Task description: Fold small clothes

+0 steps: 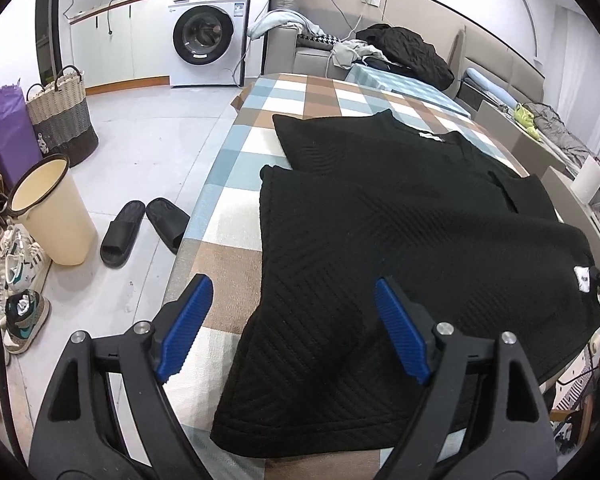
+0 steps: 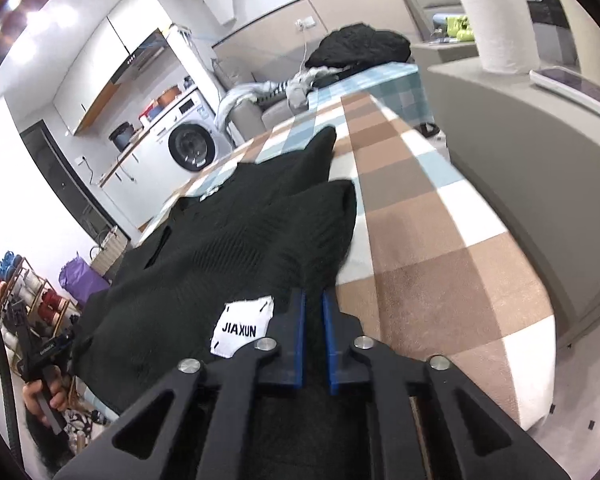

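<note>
The right gripper [image 2: 313, 300] is closed narrow on the hem of the black sweater [image 1: 380, 240], just beside its white label [image 2: 242, 328]. The left gripper [image 1: 292, 320] stands wide over the other lower corner and holds nothing; its blue pads [image 1: 188, 328] are on each side of the cloth edge but do not press it. To do this step well, I think the left should pinch its corner too, so both corners lift together and the fold stays straight. The sweater lies spread on the checked cover [image 1: 236, 152] of the bed. It is dark, with ribbed diagonal lines, and one sleeve is already folded in.
</note>
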`<action>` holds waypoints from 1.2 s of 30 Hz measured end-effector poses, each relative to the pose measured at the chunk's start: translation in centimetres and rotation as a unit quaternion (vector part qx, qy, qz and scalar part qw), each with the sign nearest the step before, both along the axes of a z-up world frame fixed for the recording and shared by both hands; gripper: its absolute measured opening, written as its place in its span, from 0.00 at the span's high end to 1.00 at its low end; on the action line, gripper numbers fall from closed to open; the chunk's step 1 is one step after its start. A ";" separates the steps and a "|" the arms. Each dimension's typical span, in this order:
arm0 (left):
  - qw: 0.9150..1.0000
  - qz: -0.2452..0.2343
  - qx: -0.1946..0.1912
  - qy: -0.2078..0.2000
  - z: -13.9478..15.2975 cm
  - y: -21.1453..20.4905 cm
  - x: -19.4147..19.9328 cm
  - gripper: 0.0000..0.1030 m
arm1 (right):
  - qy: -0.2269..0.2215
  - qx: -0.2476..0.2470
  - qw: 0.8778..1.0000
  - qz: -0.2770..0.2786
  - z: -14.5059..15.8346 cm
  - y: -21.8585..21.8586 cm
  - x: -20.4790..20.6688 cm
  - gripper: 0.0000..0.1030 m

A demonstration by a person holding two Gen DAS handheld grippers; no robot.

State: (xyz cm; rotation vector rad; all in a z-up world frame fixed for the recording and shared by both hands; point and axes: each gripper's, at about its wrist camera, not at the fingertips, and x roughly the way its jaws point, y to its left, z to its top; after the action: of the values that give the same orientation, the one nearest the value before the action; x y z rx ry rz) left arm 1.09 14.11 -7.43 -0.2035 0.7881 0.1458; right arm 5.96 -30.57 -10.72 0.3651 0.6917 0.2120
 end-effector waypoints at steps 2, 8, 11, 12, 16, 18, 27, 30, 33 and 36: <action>1.000 0.000 -0.001 0.003 -0.2 0.0 0.1 0.21 | 0.011 0.008 1.000 -0.005 -0.3 -0.5 0.1 0.92; 1.000 -0.005 -0.004 0.004 -0.2 0.0 0.2 0.21 | 0.025 0.052 0.998 -0.002 -0.8 -1.9 -0.3 0.63; 1.000 -0.004 -0.002 0.005 -0.2 0.0 0.2 0.21 | 0.026 0.051 0.998 0.015 -0.9 -1.9 -1.1 0.61; 1.000 -0.004 -0.003 0.006 -0.2 0.0 0.3 0.21 | 0.028 0.045 0.998 0.019 -1.1 -1.8 -1.4 0.60; 1.000 -0.006 -0.002 0.009 -0.3 0.0 0.4 0.21 | 0.018 0.045 0.999 0.023 -1.5 -1.8 -2.3 0.60; 1.000 -0.006 -0.002 0.010 -0.3 -0.1 0.5 0.21 | 0.011 0.043 0.999 0.031 -1.6 -1.5 -2.4 0.61; 1.000 -0.007 -0.002 0.007 -0.3 -0.3 0.6 0.21 | -0.021 0.031 0.997 0.066 0.1 0.4 -2.4 0.96; 1.000 -0.013 -0.004 0.009 -0.5 -0.5 0.6 0.21 | -0.034 0.052 0.996 0.060 1.2 0.5 -2.0 0.96; 0.999 -0.023 -0.011 0.027 -1.2 -0.4 0.8 0.21 | -0.049 0.068 0.995 0.056 1.9 0.6 -1.6 0.96; 0.998 -0.029 -0.019 0.043 -1.8 0.0 1.0 0.21 | -0.041 0.062 0.996 0.056 1.7 1.0 -1.1 0.96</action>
State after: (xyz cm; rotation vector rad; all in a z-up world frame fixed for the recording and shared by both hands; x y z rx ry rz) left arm 2.06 14.11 -9.26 -0.2108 0.8820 0.0862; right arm 4.89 -29.57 -8.99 0.4350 0.6202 0.3760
